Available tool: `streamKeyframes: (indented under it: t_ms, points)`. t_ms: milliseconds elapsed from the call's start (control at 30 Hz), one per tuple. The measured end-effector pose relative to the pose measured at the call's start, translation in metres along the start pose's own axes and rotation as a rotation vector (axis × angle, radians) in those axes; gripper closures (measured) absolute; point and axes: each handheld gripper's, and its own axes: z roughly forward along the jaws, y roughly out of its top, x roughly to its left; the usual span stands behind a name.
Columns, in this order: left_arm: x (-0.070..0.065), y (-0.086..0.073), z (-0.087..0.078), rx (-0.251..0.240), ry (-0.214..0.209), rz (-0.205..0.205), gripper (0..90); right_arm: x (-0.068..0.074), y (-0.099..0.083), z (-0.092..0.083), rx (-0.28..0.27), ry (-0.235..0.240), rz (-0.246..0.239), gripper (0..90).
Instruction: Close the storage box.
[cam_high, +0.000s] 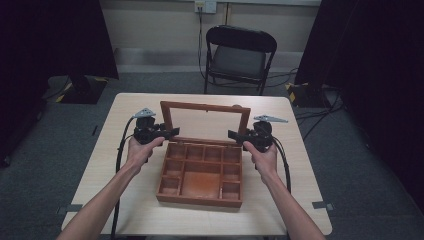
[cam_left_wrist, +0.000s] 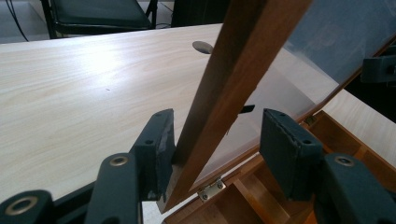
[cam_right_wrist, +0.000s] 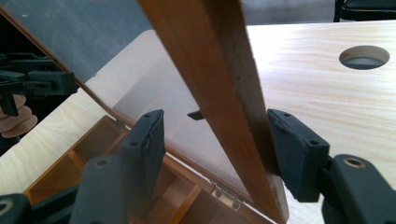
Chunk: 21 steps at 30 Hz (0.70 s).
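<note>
**Left claw** (cam_left_wrist: 217, 135): open. Its jaws straddle the left side rail of the lid (cam_high: 205, 106). One pad rests against the wood low on the rail, and the other stands clear of it on the glass side. Nothing is gripped.

**Right claw** (cam_right_wrist: 215, 140): open, astride the lid's right side rail near its foot. The outer pad sits against or just beside the wood, and the inner pad is well clear. Nothing is gripped.

**Lid:** wooden frame with a clear pane, raised roughly upright on small metal hinges (cam_left_wrist: 211, 190) at the box's far edge.

**Box** (cam_high: 199, 200): wooden, set at the middle of the table (cam_high: 140, 210) between the person's two hands. It has a row of small cells along the far side, more small cells down each flank and one large central cell (cam_high: 201, 182). All visible cells are empty.

**Hazards, as judged**
- Neither claw clamps the lid, so it probably stands on its own balance. A nudge from either resting pad could drop it shut or swing it back and strain the hinges.
- Pushing on one side only may twist the frame or skid the light, empty box across the table.
- An inner pad that closes off the rail would press on the pane.

**Surroundings:** a round hole (cam_right_wrist: 364, 57) in the table beyond the lid, and a folding chair (cam_high: 240, 55) at the far side.
</note>
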Motion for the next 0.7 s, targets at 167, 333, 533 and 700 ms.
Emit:
streamKeyframes:
  t_ms: [167,333,533,700]
  points:
    - [-0.0002,-0.0009,-0.0018,0.006,-0.007,0.01,44.6,0.001,-0.0009,-0.0017,0.002,0.009,0.0,37.7]
    - [-0.0015,-0.0008,-0.0023,0.012,-0.013,0.01,43.1,0.0013,-0.003,-0.0035,-0.004,0.019,0.012,36.7]
    - [-0.0037,-0.0015,-0.0034,0.014,-0.016,0.015,40.9,0.0024,-0.0043,-0.0057,0.002,0.024,0.012,36.2]
    - [-0.0073,-0.0011,-0.0026,0.02,-0.016,0.022,35.1,0.0047,-0.0056,-0.009,0.006,0.022,0.011,35.0]
